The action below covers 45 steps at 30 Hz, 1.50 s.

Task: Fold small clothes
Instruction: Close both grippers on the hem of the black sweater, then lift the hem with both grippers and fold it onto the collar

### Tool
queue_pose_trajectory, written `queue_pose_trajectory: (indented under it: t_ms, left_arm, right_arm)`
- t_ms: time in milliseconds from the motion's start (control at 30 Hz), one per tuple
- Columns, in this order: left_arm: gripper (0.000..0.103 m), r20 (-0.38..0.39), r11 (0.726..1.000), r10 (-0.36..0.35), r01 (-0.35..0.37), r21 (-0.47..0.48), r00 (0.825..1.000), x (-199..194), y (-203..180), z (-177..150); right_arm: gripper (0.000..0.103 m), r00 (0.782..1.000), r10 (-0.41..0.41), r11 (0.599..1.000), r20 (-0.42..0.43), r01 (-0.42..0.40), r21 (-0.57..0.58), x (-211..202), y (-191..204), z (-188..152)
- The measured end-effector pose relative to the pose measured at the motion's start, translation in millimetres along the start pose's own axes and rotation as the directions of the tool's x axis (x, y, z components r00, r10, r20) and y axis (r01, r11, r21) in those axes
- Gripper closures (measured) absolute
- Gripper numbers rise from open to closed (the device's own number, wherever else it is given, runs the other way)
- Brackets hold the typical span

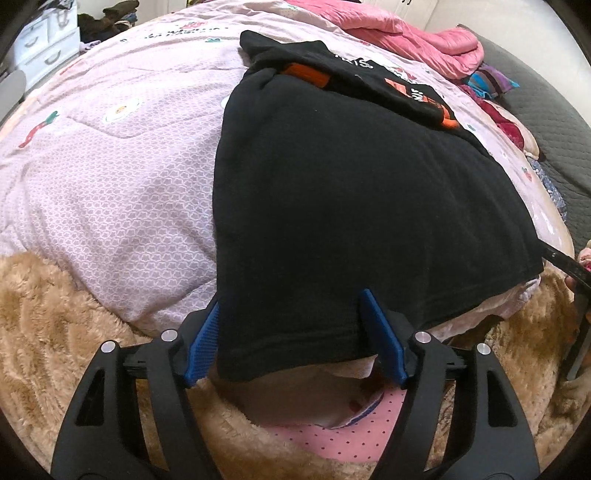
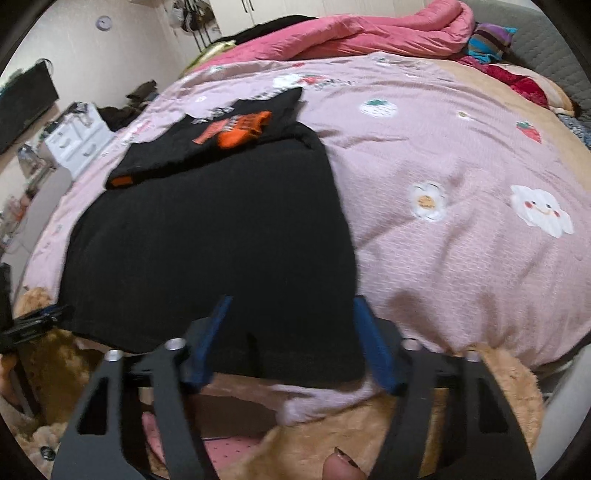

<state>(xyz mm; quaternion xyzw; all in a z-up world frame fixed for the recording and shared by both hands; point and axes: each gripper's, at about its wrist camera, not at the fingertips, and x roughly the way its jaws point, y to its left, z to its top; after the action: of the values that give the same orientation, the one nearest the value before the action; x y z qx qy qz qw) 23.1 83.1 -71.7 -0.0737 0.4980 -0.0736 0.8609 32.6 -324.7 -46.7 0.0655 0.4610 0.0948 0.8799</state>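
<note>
Left wrist view, nearest first: the left gripper (image 1: pixel 291 334) with blue ribbed pads — jaws spread wide, one on each side of the near hem of a large black knit garment (image 1: pixel 351 206). The hem lies between the fingers; neither pad is pressed onto the cloth. Under the gripper, a shaggy tan fleece blanket (image 1: pixel 48 314) and a strip of pink dotted fabric (image 1: pixel 354 439). The black garment lies flat on a pale pink quilted bedspread with cartoon prints (image 1: pixel 110 192), reaching from the near edge toward the middle of the bed. At the garment's far end rests a smaller black piece of clothing with orange trim and white lettering (image 1: pixel 369 79), overlapping the big one. At the right rim of this view a dark bar shows, part of the other tool.

Right wrist view: the right gripper (image 2: pixel 291 339) — jaws likewise apart, straddling the near right corner of the black garment (image 2: pixel 207 236), hem between the fingers, no pinch visible. A fingertip with dark nail polish (image 2: pixel 338 467) shows at the bottom edge. Beyond the garment, the small black-and-orange piece (image 2: pixel 221 133), then the open bedspread (image 2: pixel 461 177). Farthest back: a rumpled bright pink comforter (image 2: pixel 369 33), a striped cushion (image 2: pixel 489 38), a white drawer unit (image 2: pixel 79 146) by the left wall.
</note>
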Motion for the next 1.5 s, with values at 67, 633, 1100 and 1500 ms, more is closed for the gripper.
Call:
queue_pose_trajectory:
  t_ms: [67, 633, 1100, 1500]
  left_arm:
    - [0.037, 0.003, 1.0, 0.007, -0.007, 0.004, 1.0, 0, -1, -1]
    - [0.035, 0.016, 1.0, 0.008, -0.008, -0.01, 1.0, -1, 2, -1]
    - [0.101, 0.092, 0.993, -0.083, 0.09, -0.075, 0.992, -32, 21, 12]
    - [0.101, 0.227, 0.987, -0.145, 0.158, -0.04, 0.963, -75, 15, 53]
  right_arm:
    - [0.051, 1.0, -0.007, 1.0, -0.03, 0.008, 0.028, 6, -8, -2]
    - [0.095, 0.97, 0.157, 0.985, 0.187, -0.167, 0.04, -41, -10, 3]
    - [0.095, 0.922, 0.19, 0.971, 0.338, -0.226, 0.071, -64, -17, 31]
    - [0.095, 0.905, 0.165, 0.973, 0.392, -0.215, 0.088, -79, -15, 53]
